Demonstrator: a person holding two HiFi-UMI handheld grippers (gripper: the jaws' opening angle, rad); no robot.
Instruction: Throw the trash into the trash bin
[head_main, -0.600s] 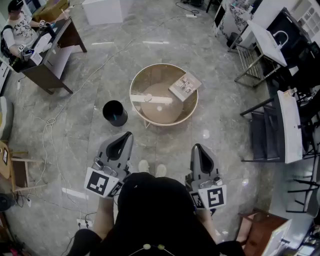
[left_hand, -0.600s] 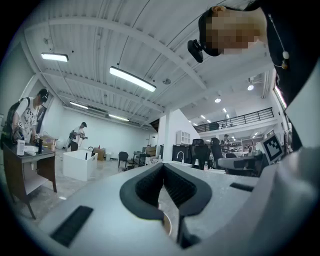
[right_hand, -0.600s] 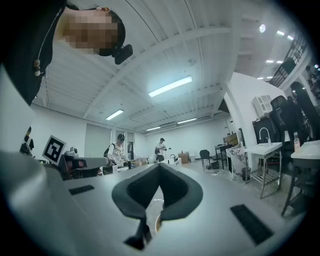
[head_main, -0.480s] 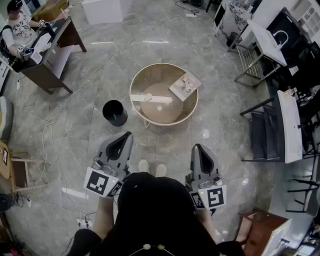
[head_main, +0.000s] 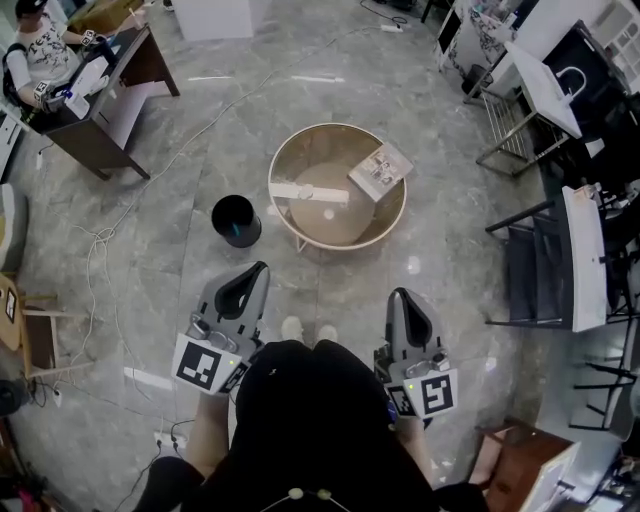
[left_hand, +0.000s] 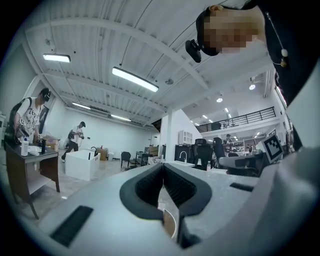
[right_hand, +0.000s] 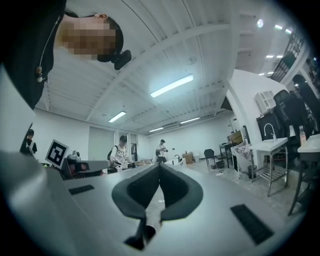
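Observation:
A black trash bin (head_main: 236, 220) stands on the floor just left of a round tan table (head_main: 290, 150). On the table lie a white paper strip (head_main: 308, 192), a small white scrap (head_main: 329, 213) and a printed booklet (head_main: 380, 170) at the right rim. My left gripper (head_main: 258, 269) is held level in front of me, short of the bin, its jaws (left_hand: 163, 166) meeting at the tips with nothing in them. My right gripper (head_main: 398, 294) is level on the other side, short of the table, also shut and empty (right_hand: 159, 165).
A person sits at a brown desk (head_main: 110, 95) at the far left. A white box (head_main: 210, 15) stands at the back. Dark chairs (head_main: 535, 270) and white tables (head_main: 585, 250) line the right side. Cables (head_main: 100, 240) run across the floor on the left.
The head view has shifted slightly, so the table and bin sit a little further right in the picture. Both grippers keep their pose and stay shut.

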